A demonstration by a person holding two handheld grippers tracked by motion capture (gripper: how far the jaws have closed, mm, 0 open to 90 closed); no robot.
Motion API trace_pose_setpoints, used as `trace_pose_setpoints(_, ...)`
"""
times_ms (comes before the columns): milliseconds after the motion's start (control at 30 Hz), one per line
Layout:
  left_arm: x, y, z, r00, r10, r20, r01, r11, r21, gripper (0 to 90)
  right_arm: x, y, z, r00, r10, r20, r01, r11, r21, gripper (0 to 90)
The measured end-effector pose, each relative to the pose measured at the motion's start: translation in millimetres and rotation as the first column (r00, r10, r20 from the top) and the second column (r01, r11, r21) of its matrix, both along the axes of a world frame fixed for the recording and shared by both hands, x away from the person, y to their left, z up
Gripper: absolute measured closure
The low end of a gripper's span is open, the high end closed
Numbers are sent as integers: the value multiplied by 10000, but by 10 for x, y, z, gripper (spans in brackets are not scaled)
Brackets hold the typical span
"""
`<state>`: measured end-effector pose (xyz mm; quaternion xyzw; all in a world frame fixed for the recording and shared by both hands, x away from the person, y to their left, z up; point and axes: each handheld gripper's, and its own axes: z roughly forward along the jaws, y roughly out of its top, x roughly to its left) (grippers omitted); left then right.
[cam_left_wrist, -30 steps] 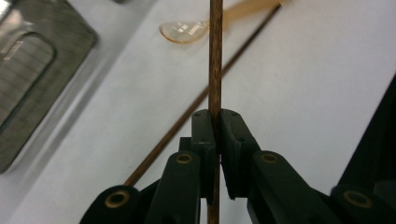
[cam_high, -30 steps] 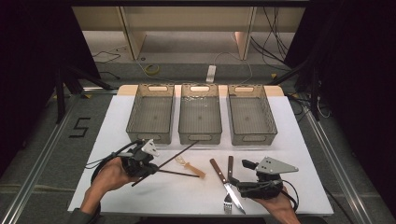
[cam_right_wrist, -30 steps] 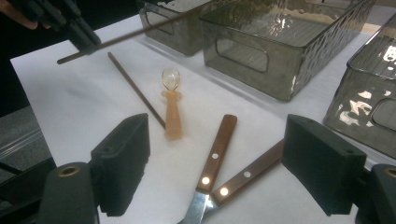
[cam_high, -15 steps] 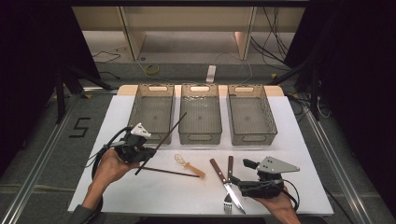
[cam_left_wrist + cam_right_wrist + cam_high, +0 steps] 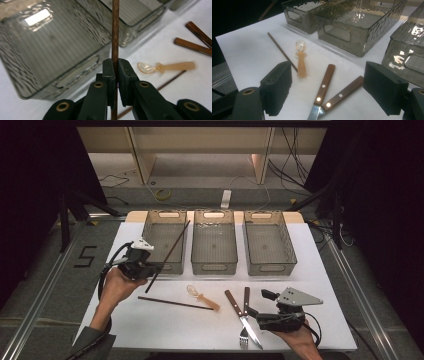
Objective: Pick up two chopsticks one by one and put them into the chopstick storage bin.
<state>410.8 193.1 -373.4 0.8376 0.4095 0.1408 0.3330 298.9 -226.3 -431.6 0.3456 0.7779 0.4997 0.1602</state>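
Note:
My left gripper (image 5: 150,269) is shut on a dark wooden chopstick (image 5: 169,254) and holds it in the air, its far end over the left grey bin (image 5: 150,232). In the left gripper view the pads (image 5: 109,72) pinch that chopstick (image 5: 115,35) upright in front of the bin (image 5: 50,45). A second chopstick (image 5: 175,303) lies flat on the white table, touching an amber plastic spoon (image 5: 204,297). My right gripper (image 5: 252,314) rests open at the front right, behind a wooden-handled knife (image 5: 239,309) and fork (image 5: 245,312).
Three grey bins stand in a row at the back: left, middle (image 5: 214,262) and right (image 5: 272,265). The white table cover (image 5: 310,285) ends near the front edge by the hands. Cables and a shelf frame lie beyond the table.
My left hand has lifted the chopstick off the table and carried it up and back toward the left bin, swinging its tip over the bin. The right gripper has stayed still.

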Motion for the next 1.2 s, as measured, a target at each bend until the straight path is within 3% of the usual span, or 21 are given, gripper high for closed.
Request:
trace_pose_setpoints(100, 94, 36, 53, 9999, 156, -10, -156, 9992, -362, 841, -2, -3, 3, 10000, -23, 43, 23, 10000, 41, 236)
trace_pose_setpoints(367, 336, 61, 189, 9974, 657, 279, -651, 9976, -236, 841, -4, -3, 4, 10000, -5, 48, 5, 10000, 39, 235)
trace_pose_setpoints(467, 419, 65, 210, 9978, 621, 249, -609, 9972, -443, 841, -3, -4, 5, 10000, 2, 68, -2, 10000, 18, 235)
trace_pose_setpoints(700, 596, 103, 247, 9929, 1122, 390, -1105, 9929, -434, 841, -3, -4, 5, 10000, 29, 52, -29, 10000, 1, 235)
trace_pose_setpoints(1200, 924, 165, 194, 9845, 1635, 628, -1635, 9865, -40, 840, 0, -3, 1, 10000, 80, 24, -80, 10000, 55, 235)
